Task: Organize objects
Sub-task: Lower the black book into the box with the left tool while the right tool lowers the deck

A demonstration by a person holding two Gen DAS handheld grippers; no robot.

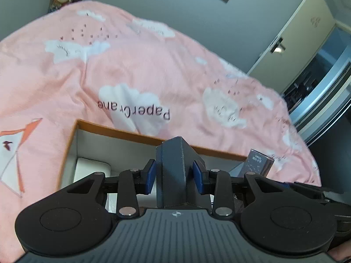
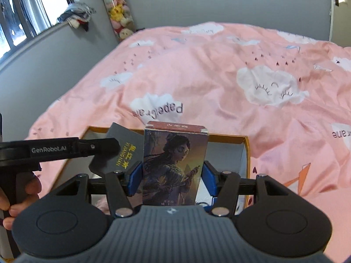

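Left tongs (image 1: 174,176): pinching a dark grey box (image 1: 173,171) between the blue pads (image 1: 151,176), held upright over the tray
Right tongs (image 2: 171,175): pinching a card box (image 2: 173,164) printed with a painted figure, its top flap facing away, blue pads against both sides
Tray (image 1: 140,135): shallow, orange rim, white inside, lying on the bed just ahead of both tongs
In the tray: a white block (image 1: 92,169) in the near left corner, seen from the left wrist
Grey box from the right wrist: it (image 2: 122,151) shows left of the card box, gold lettering on its side
Card box from the left wrist: it (image 1: 258,164) shows at right, tilted, over the tray's right end
Bed (image 2: 219,72): pink cover with white clouds and the words PaperCrane
Hand (image 2: 24,188): at the left edge, gripping the left handle
Background: plush toys (image 2: 118,11) in the far corner, a window (image 2: 26,11) at left
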